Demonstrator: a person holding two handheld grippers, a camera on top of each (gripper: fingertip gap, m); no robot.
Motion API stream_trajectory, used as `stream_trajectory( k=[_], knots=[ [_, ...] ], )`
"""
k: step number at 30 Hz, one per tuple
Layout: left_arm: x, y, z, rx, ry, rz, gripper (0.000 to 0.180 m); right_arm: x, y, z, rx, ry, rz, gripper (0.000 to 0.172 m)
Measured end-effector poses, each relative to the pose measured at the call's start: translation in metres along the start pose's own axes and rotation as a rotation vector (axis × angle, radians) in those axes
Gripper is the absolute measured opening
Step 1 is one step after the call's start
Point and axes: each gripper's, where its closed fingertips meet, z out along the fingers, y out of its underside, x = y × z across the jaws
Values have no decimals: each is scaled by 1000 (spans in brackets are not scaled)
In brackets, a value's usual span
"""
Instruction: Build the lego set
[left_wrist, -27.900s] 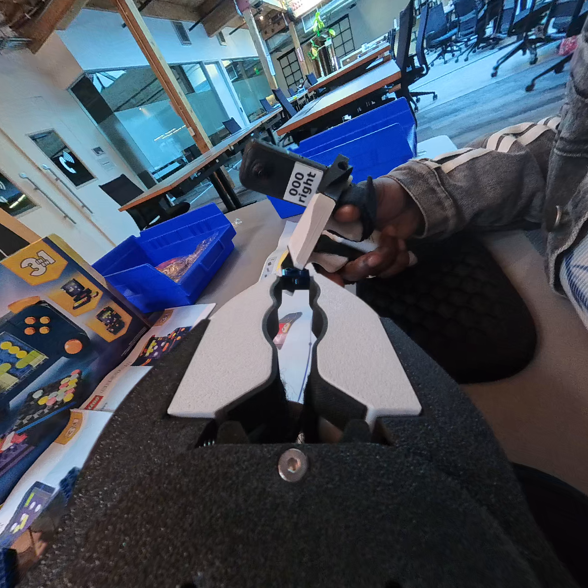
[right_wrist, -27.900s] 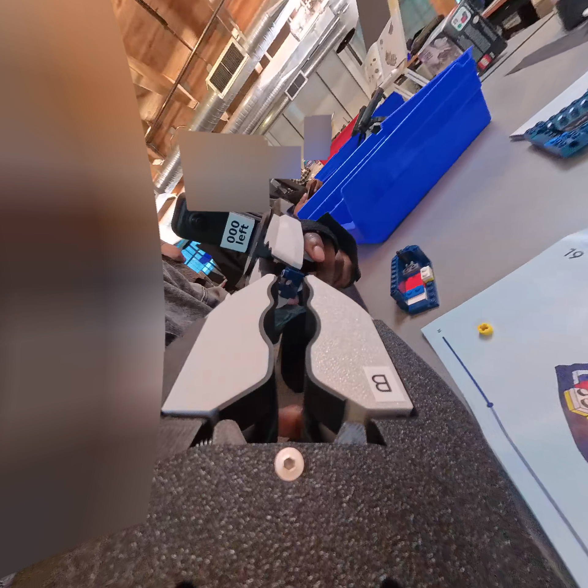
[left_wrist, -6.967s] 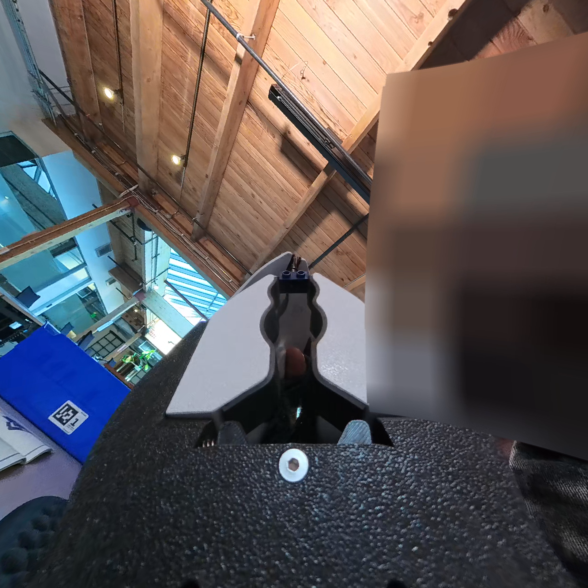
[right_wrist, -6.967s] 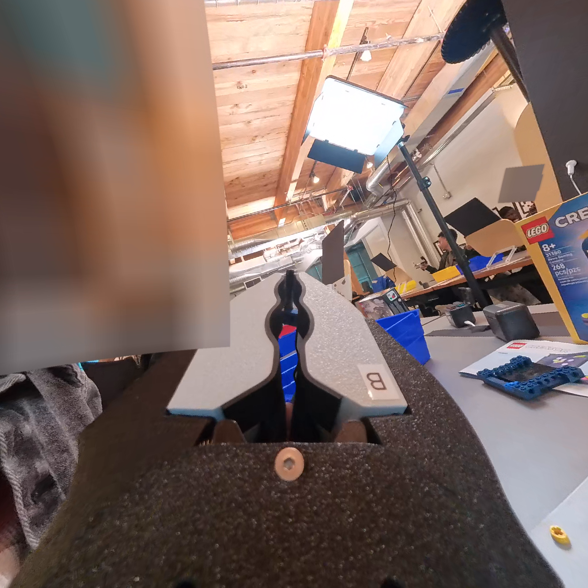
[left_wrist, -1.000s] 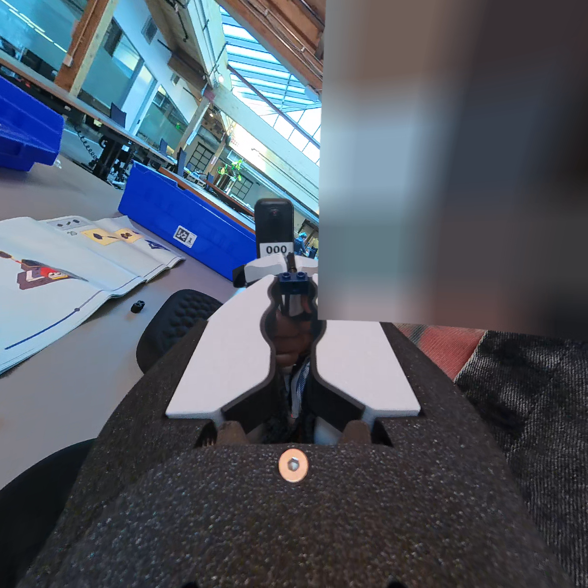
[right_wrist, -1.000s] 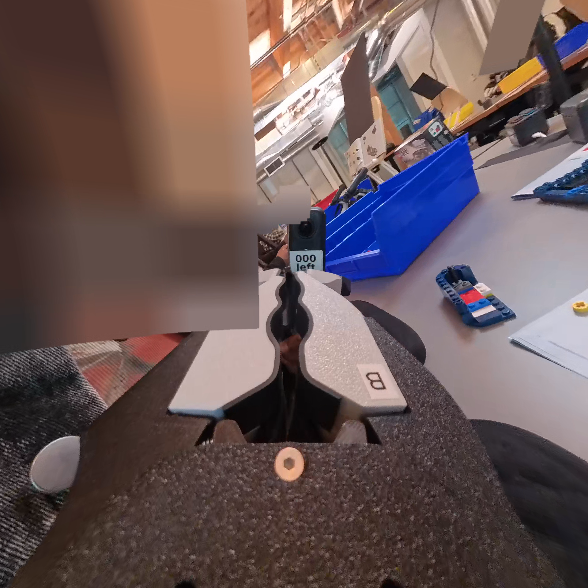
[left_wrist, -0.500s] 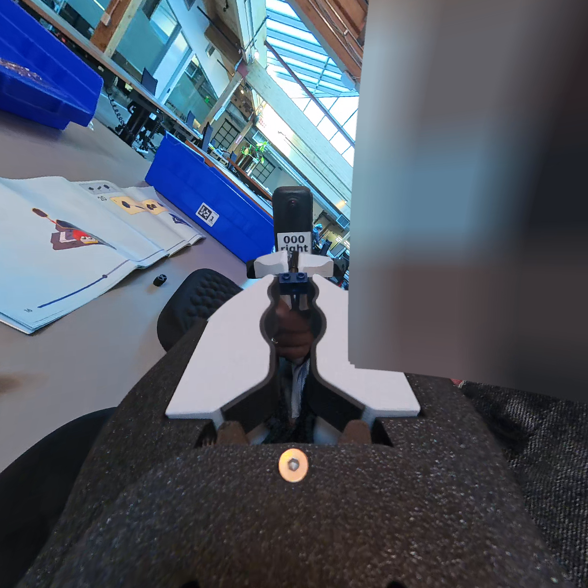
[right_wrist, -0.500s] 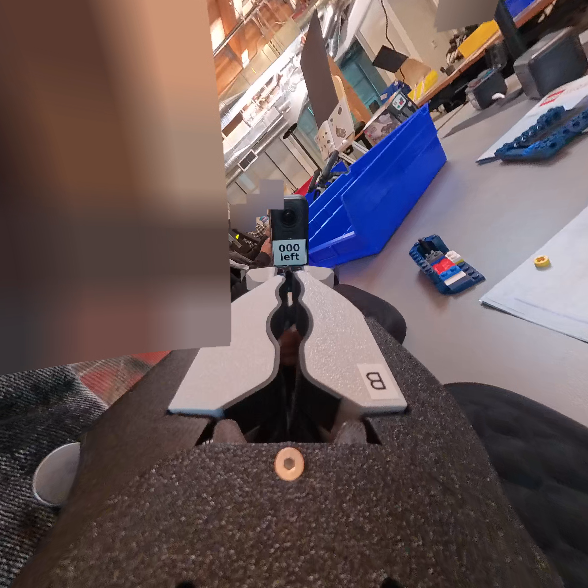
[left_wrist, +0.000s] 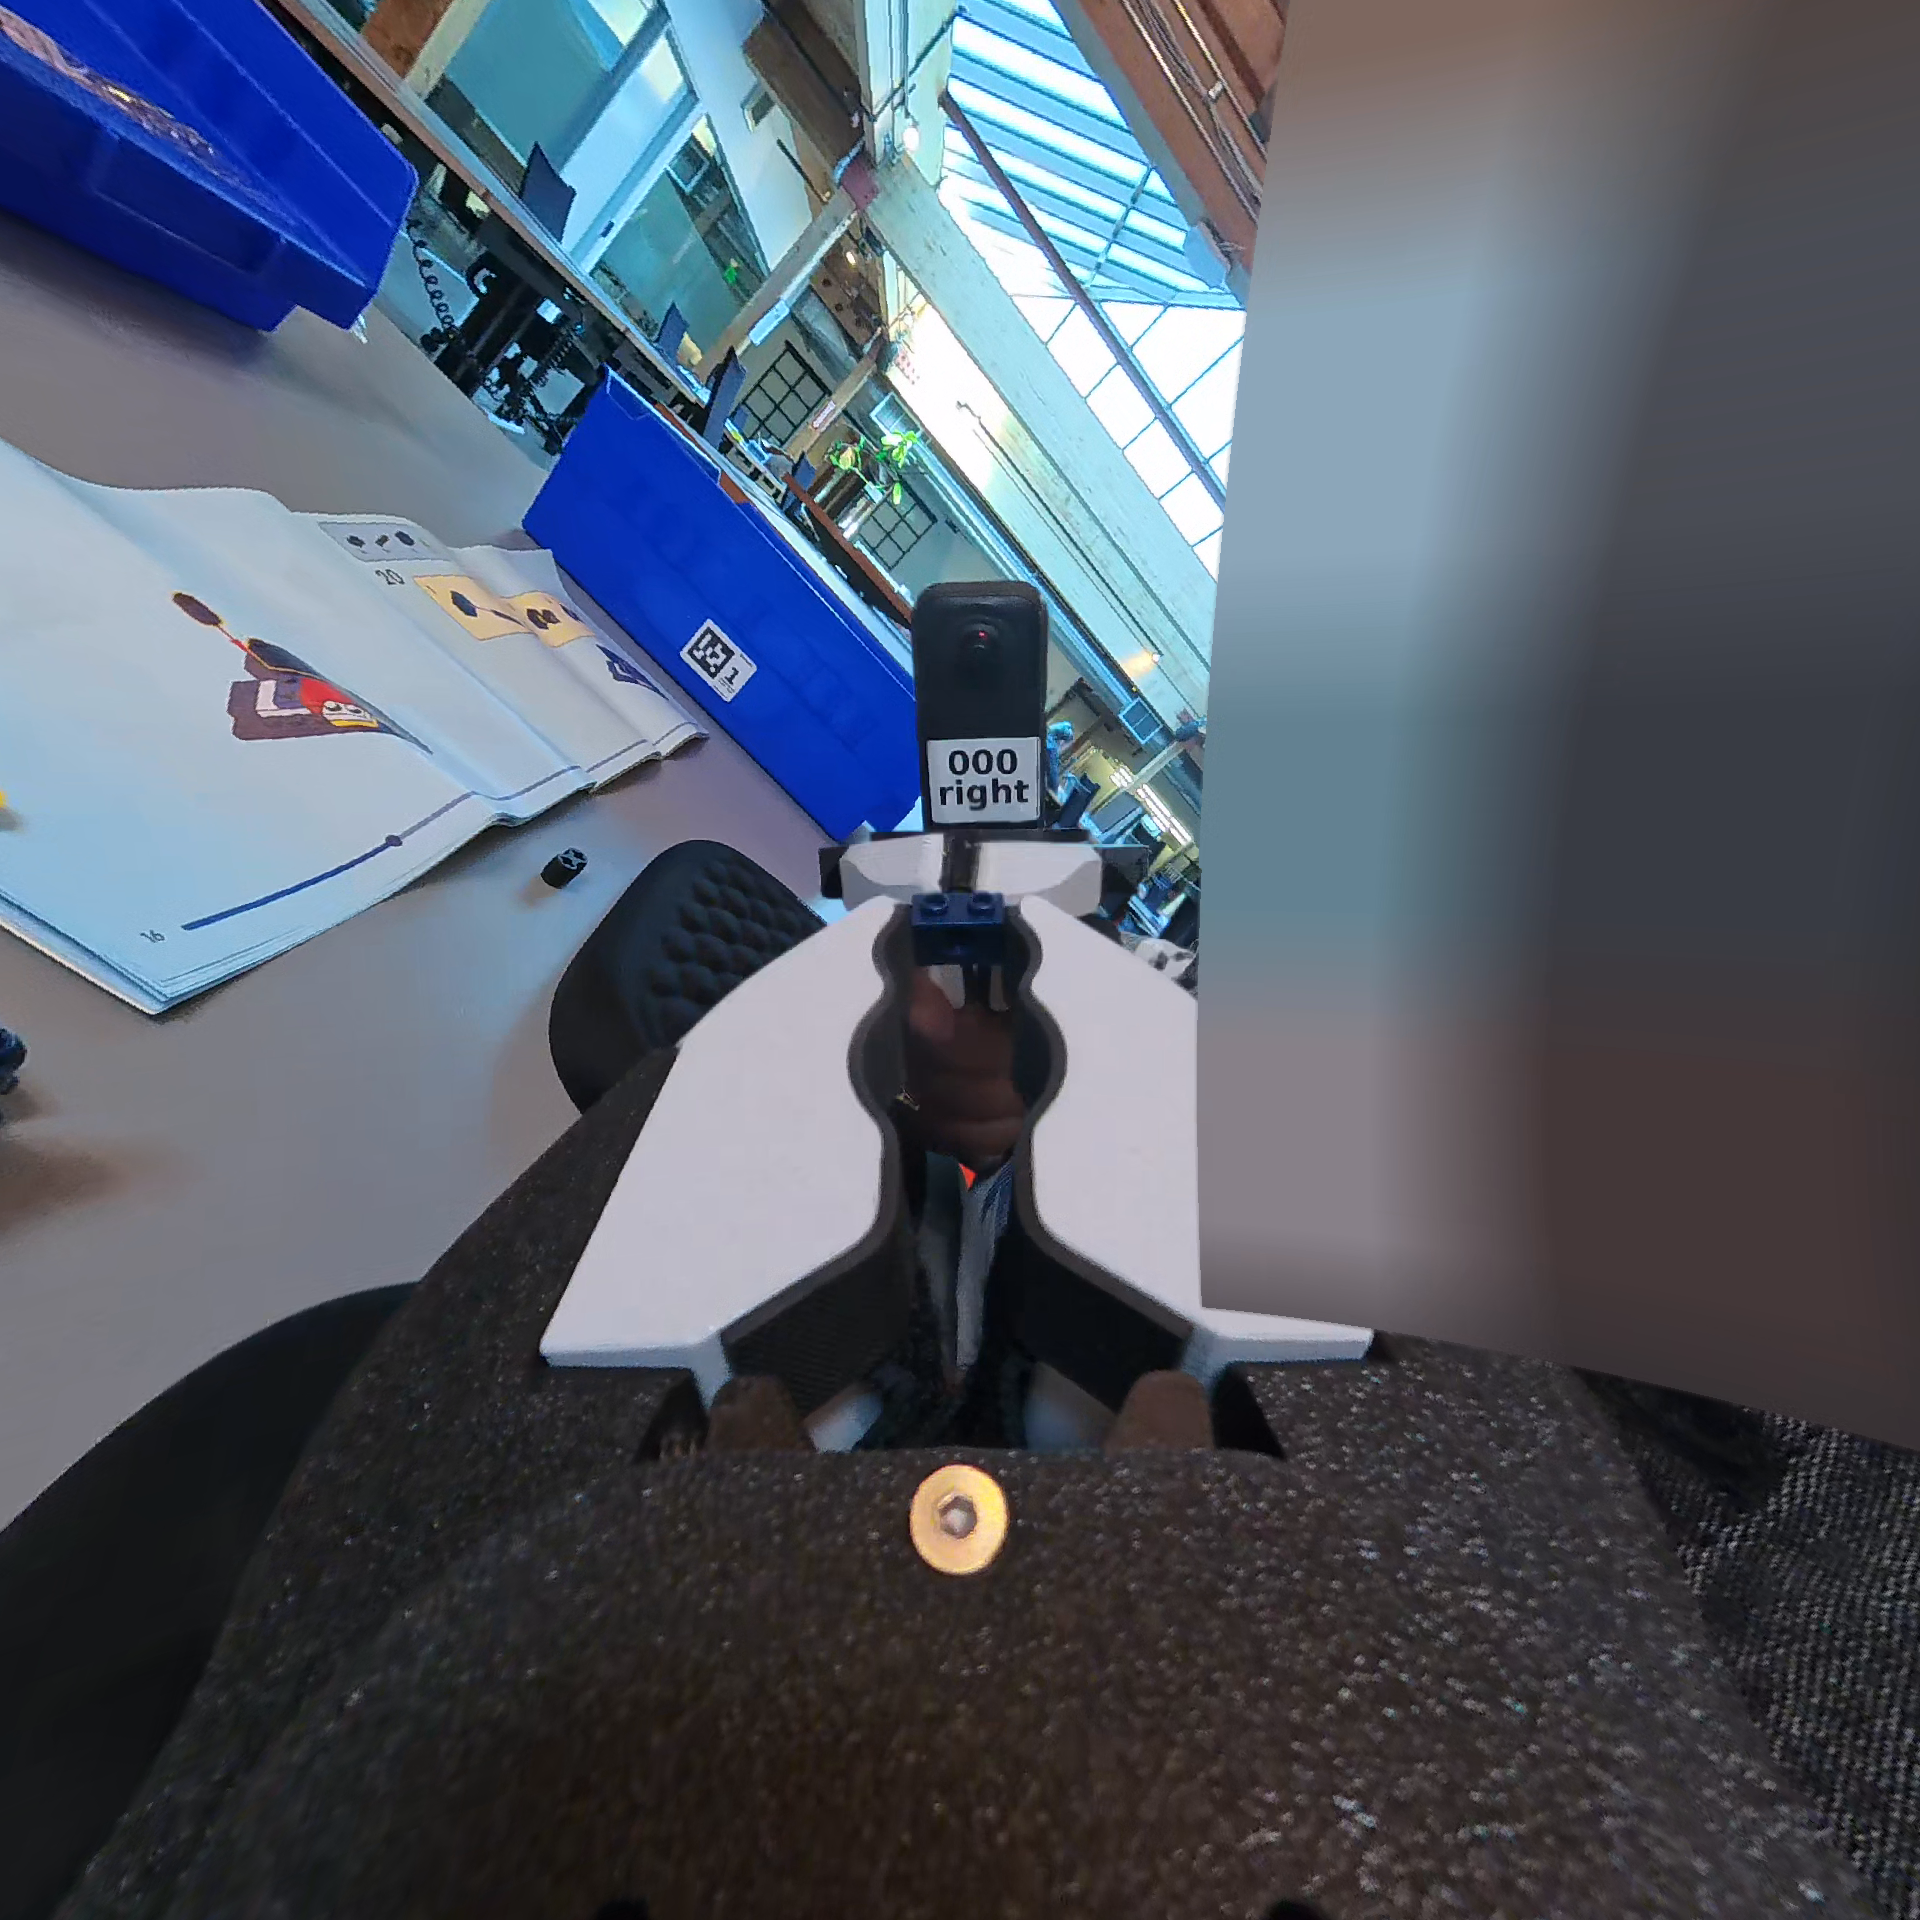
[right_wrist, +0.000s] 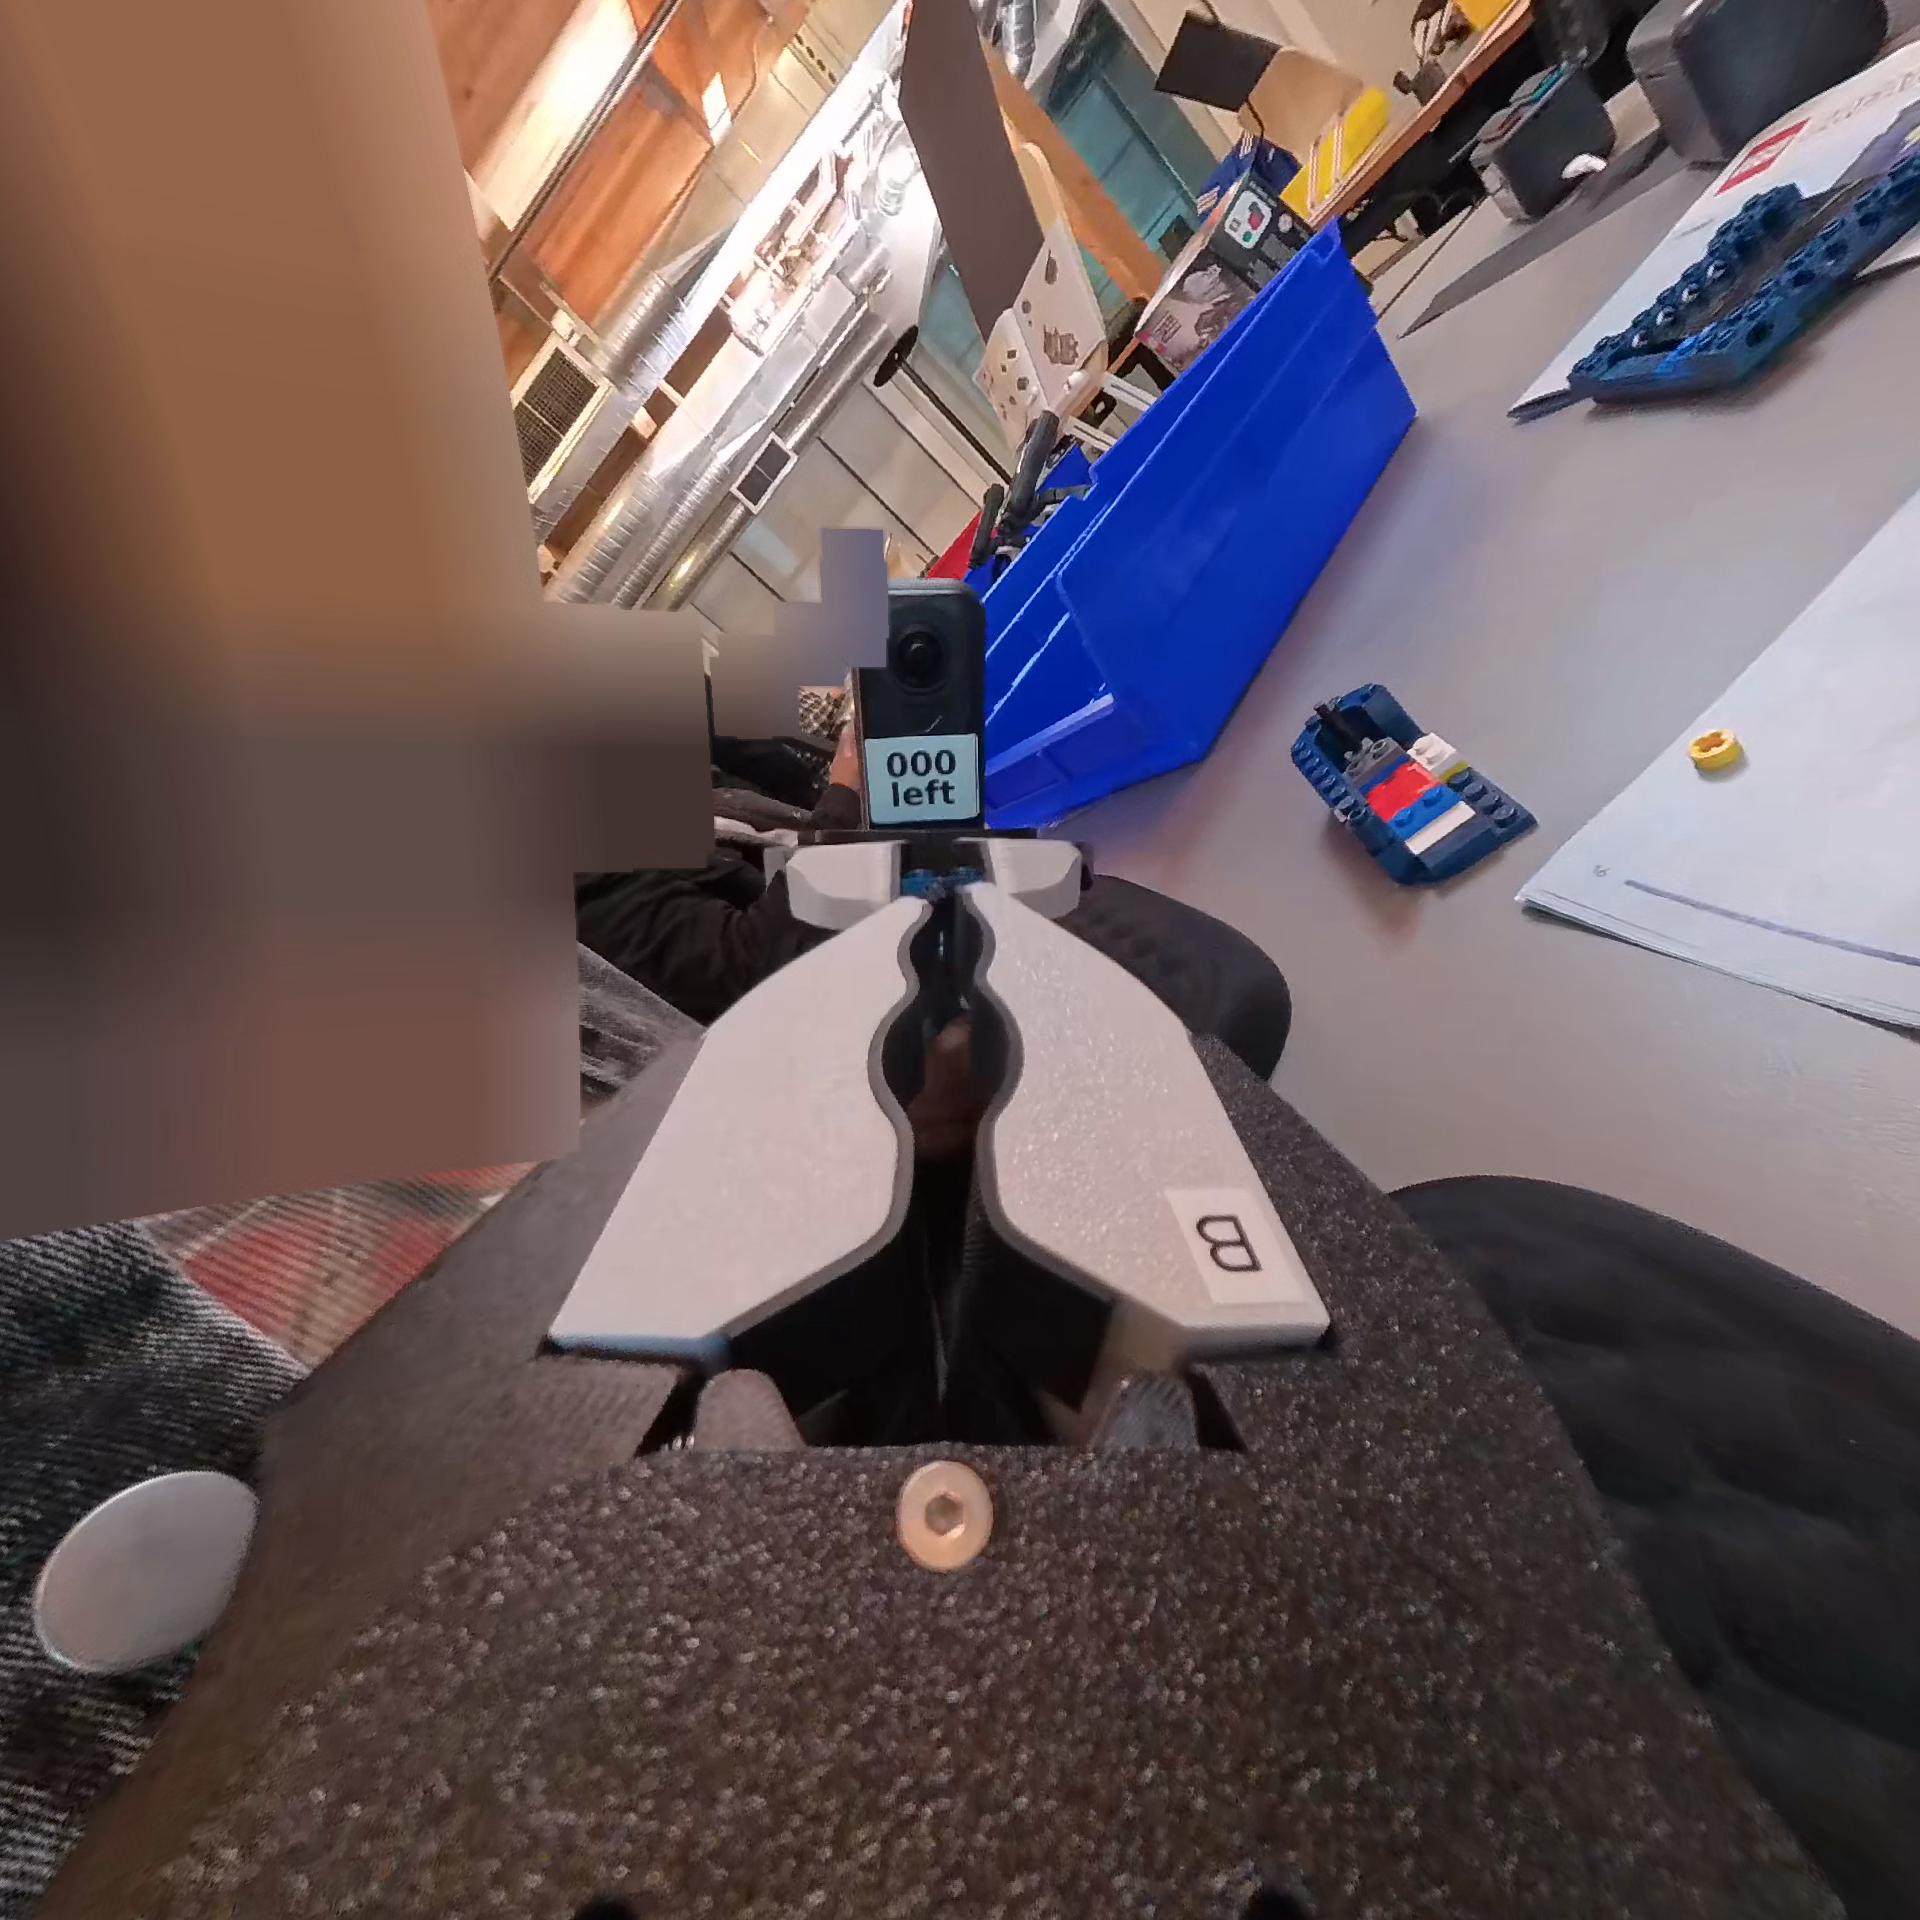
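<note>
1. Left wrist view, far left: a blue bin (left_wrist: 197, 177) sits at the far left of the grey table (left_wrist: 312, 1091). An open instruction booklet (left_wrist: 260, 748) lies nearer, its spine running left-near to right-far. A small black piece (left_wrist: 563, 867) lies on the table just off the booklet's right-hand edge.
2. Centre-left: a black textured pad (left_wrist: 675, 935) lies between the booklet and your left gripper (left_wrist: 958, 920). A second blue bin (left_wrist: 727, 665) stands beyond the pad.
3. Your left gripper is clamped on a dark blue two-stud brick (left_wrist: 958, 928). Its long axis runs left to right across the jaws, studs facing up. Both fingertips (left_wrist: 831, 966) press its short ends; the brick sits at the very tips.
4. Your right gripper (left_wrist: 966, 868) faces the left one head-on, tips just beyond the brick. A thin dark pin (left_wrist: 961, 860) stands in its nearly closed jaws, long axis upright; it reaches the brick's far side, contact unclear.
5. Right wrist view: your right gripper (right_wrist: 943, 902) is closed on that thin pin; the pads themselves are hard to make out. The blue brick (right_wrist: 940, 883) shows just past its tips, between the left gripper's fingers.
6. Right of the grippers: a row of blue bins (right_wrist: 1195, 623), a small blue brick assembly (right_wrist: 1408, 790), and a yellow ring (right_wrist: 1714, 750) on a booklet page (right_wrist: 1787, 831). Open table lies between assembly and grippers; a blue plate (right_wrist: 1745, 301) lies far right.
</note>
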Motion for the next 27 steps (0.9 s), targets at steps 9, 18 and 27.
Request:
stream_trajectory(
  k=[9,18,27],
  knots=[
    [2,-14,-3,44,34,57,16,2,20,12,-126,-43,79,0],
    [6,-36,-16,210,57,79,16,0,-26,3,23,-10,-193,19],
    [12,-19,-6,89,35,197,16,-18,-20,-1,-117,-150,-407,25]
  ],
)
